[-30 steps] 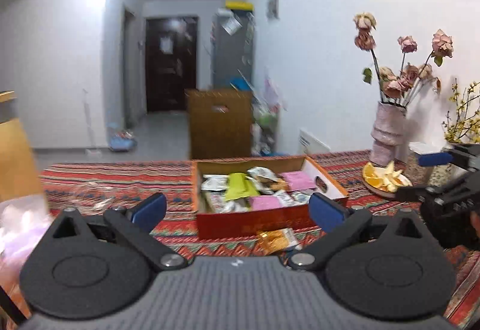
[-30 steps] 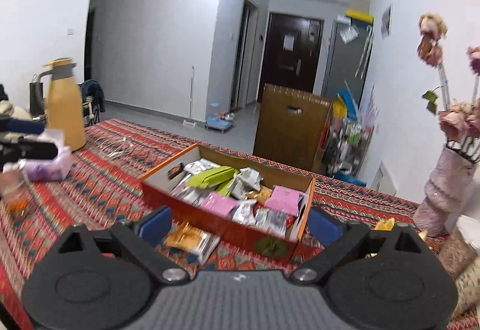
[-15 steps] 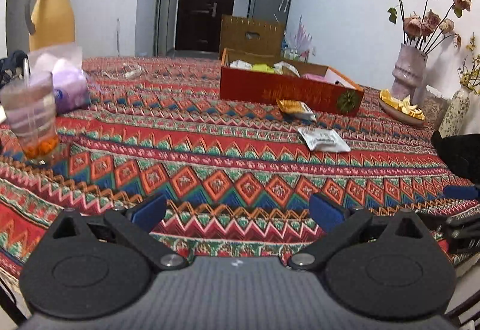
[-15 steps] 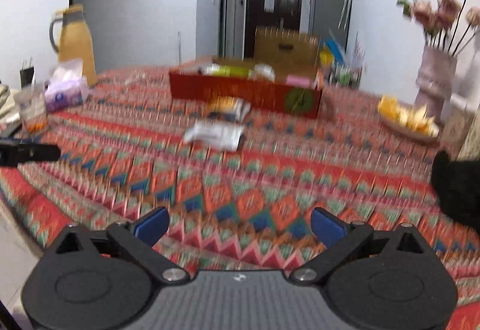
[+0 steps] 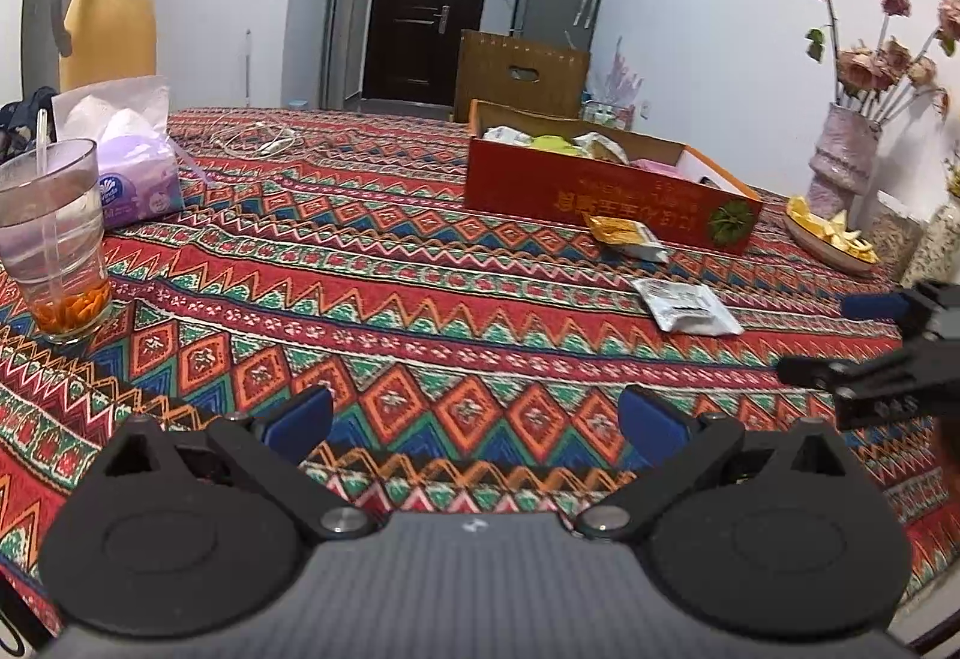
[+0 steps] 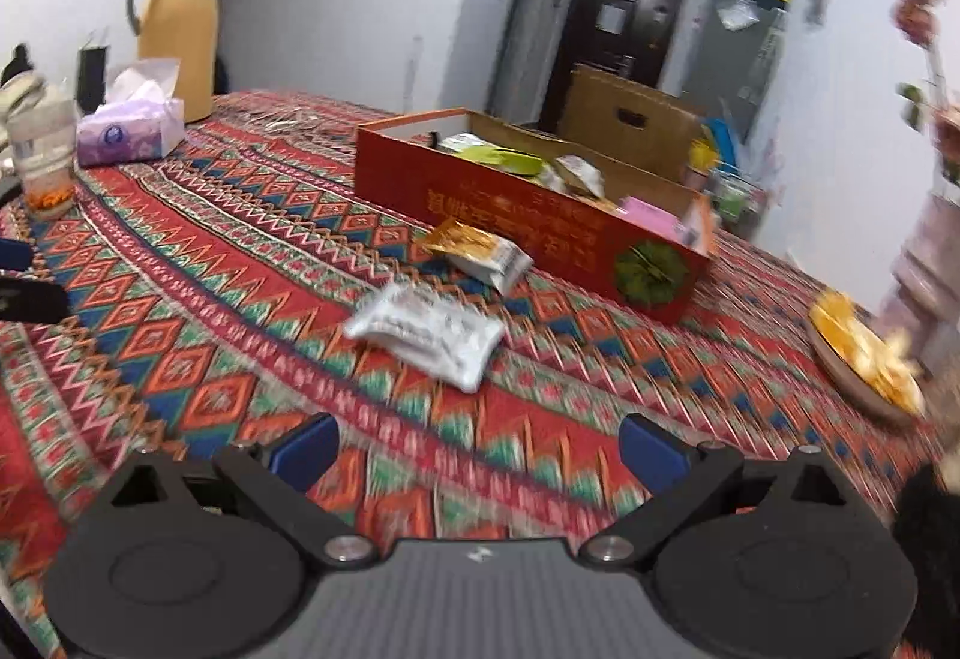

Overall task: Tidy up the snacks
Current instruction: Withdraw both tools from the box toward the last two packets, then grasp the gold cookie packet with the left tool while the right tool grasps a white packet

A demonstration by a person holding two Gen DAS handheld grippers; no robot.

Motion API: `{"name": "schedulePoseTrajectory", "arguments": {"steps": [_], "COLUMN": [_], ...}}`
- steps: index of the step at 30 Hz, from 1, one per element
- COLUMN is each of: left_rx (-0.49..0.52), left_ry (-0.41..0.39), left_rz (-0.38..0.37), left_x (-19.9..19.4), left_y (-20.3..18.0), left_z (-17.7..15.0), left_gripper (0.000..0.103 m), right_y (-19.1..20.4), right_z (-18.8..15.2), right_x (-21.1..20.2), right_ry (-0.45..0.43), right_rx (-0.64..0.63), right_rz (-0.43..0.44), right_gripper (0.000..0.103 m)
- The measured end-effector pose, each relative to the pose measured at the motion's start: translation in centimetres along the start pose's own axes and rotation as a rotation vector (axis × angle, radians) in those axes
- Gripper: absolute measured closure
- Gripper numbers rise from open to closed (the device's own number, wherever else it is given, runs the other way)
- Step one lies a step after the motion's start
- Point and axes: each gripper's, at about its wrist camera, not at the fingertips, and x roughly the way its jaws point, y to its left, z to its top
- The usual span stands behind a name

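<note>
Here, my right hand-held gripper [image 6: 474,446], jaws wide and empty, faces the silver snack packet [image 6: 427,330] lying flat ahead, long axis crosswise; beyond it, the orange packet [image 6: 480,251] touches the red box [image 6: 510,215]; my left hand-held gripper [image 5: 474,422], equally wide, sits farther off.

Motion-blurred white snack packet [image 6: 425,330], print on it unreadable, plate of orange peels [image 6: 864,359] smeared, flower vase [image 6: 924,263] cut by right edge

A yellow jug [image 5: 108,8], tissue pack [image 5: 135,161] and glass [image 5: 54,245] share the patterned tablecloth [image 5: 360,311].
</note>
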Motion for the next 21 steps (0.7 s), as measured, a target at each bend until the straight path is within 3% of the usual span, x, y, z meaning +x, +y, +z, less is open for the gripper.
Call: {"name": "schedulePoseTrajectory", "arguments": {"steps": [5,10,12,14,16,18,21], "left_rx": [0.018,0.044,0.063,0.081,0.094,0.099,0.111], "left_ry": [0.01,0.003,-0.001,-0.004,-0.006,0.009,0.038], "left_rz": [0.002,0.002,0.005,0.013,0.008,-0.017,-0.103], "left_x": [2.3,5.1,6.3,7.7,9.4,11.4,14.6], "left_y": [0.3,-0.3,-0.8,-1.7,-3.0,-4.8,-8.2], "left_z": [1.3,3.4,4.3,5.3,6.6,8.0,9.6], "left_gripper": [0.0,0.0,0.0,0.0,0.0,0.0,0.0], "right_y": [-0.2,-1.8,-2.7,-3.9,-4.4,-5.9,-9.2], "right_z": [2.8,5.0,5.2,4.6,3.9,3.1,1.3], "right_x": [6.6,10.6,11.3,11.3,10.7,10.0,8.5], "right_ry": [0.068,0.056,0.062,0.047,0.022,0.032,-0.009], "right_rx": [-0.128,-0.072,0.002,0.088,0.094,0.164,0.243], "right_rz": [0.008,0.133,0.196,0.274,0.219,0.162,-0.037], "right_gripper": [0.004,0.008,0.02,0.05,0.064,0.064,0.064]}}
